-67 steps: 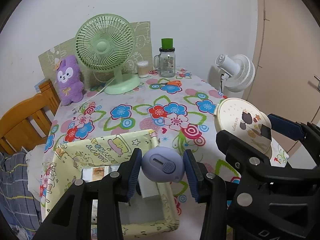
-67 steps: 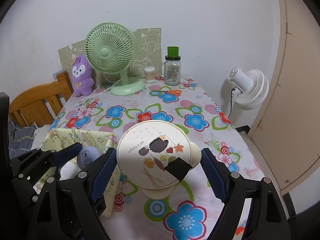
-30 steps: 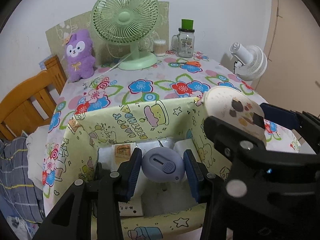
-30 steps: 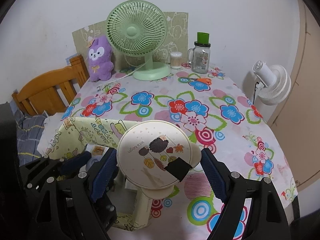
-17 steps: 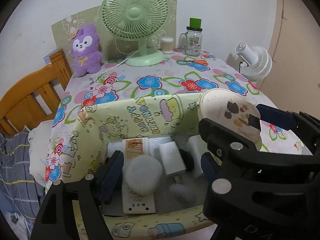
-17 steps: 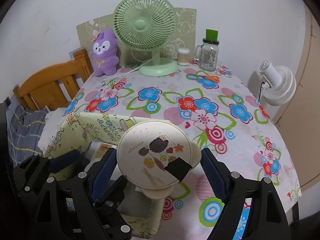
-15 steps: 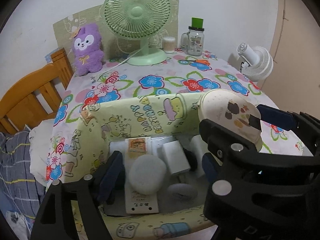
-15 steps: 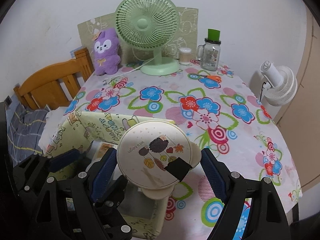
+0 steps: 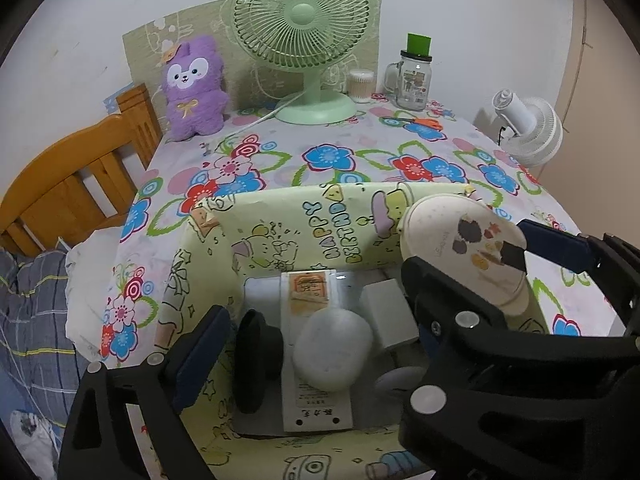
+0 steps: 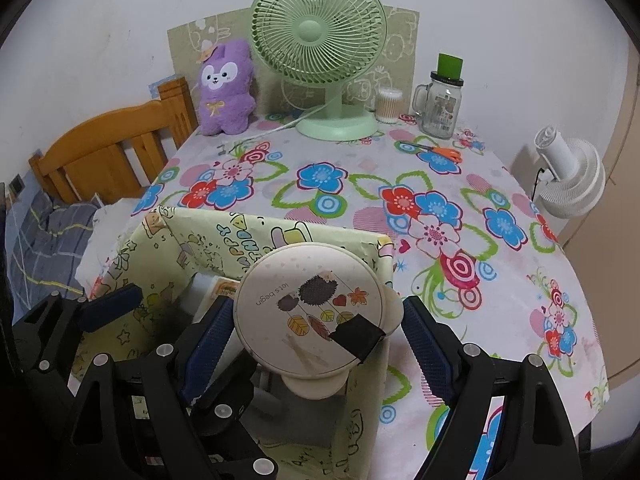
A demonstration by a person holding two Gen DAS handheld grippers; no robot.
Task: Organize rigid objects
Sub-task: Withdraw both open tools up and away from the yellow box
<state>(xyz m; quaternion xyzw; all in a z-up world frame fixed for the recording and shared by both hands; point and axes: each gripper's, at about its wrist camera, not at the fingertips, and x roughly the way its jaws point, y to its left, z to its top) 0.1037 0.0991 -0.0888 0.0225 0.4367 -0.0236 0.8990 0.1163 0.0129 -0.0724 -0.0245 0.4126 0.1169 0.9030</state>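
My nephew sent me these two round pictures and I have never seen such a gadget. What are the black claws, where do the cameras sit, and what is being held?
A person holds one hand-held gripper in each hand, and each carries a wide-angle camera looking along its two fingers. In the left camera's view, the left hand-held gripper hovers over a yellow paper-covered box holding small items; its jaws are opening, with nothing gripped. In the right camera's view, the right hand-held gripper clamps a round cream mirror with a hedgehog picture, over the box's edge. The flowered tablecloth also carries a green fan, a purple plush toy and a glass jar.
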